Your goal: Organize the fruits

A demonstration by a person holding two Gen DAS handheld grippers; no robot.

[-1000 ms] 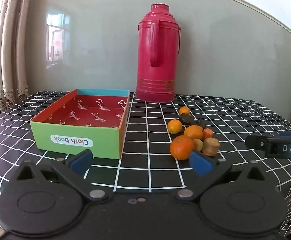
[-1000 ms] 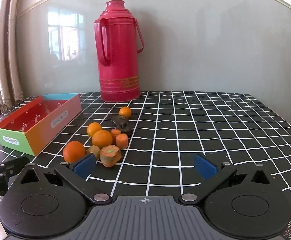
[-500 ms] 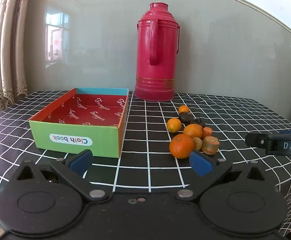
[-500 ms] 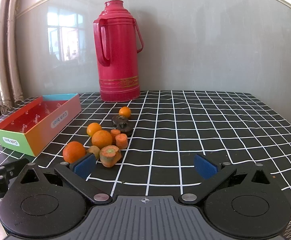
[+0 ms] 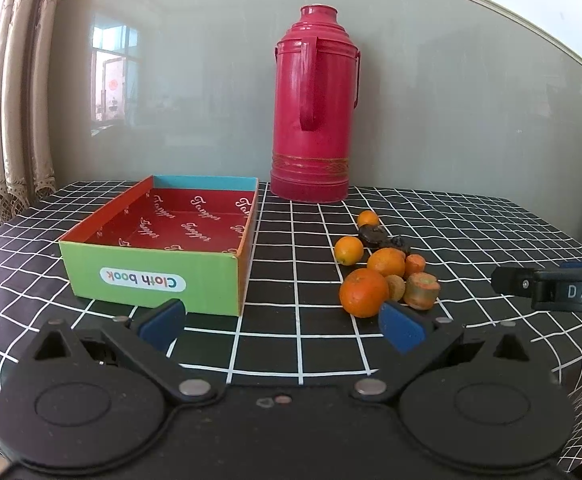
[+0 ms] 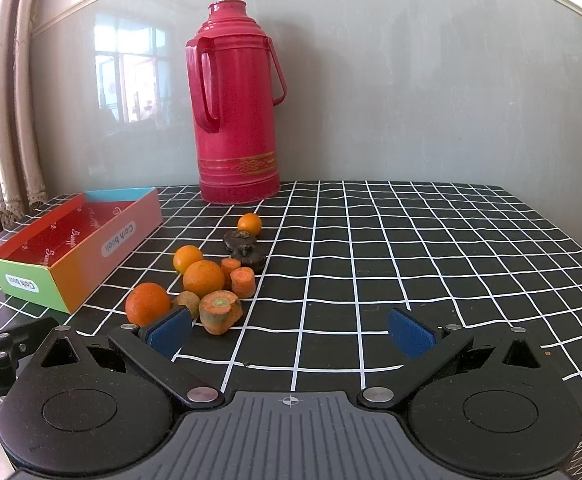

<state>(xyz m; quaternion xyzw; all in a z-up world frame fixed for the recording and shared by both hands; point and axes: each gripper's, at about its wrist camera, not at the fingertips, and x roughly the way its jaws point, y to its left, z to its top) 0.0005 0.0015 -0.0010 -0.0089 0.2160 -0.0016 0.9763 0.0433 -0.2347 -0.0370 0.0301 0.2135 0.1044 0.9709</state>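
With both your left gripper (image 5: 282, 322) and right gripper (image 6: 290, 331) spread wide and empty, little has changed in the past second: the oranges (image 6: 203, 278) stay clustered at 2 o'clock from the bare "Cloth book" box (image 5: 147, 276), sorting unstarted.

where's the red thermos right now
The red thermos stands upright at the back of the checked table, against the wall, behind the pile of oranges and right of the cardboard box.

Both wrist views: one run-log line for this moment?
left gripper: open, empty | right gripper: open, empty | box: empty | fruit pile: on table, right of box | thermos: upright behind
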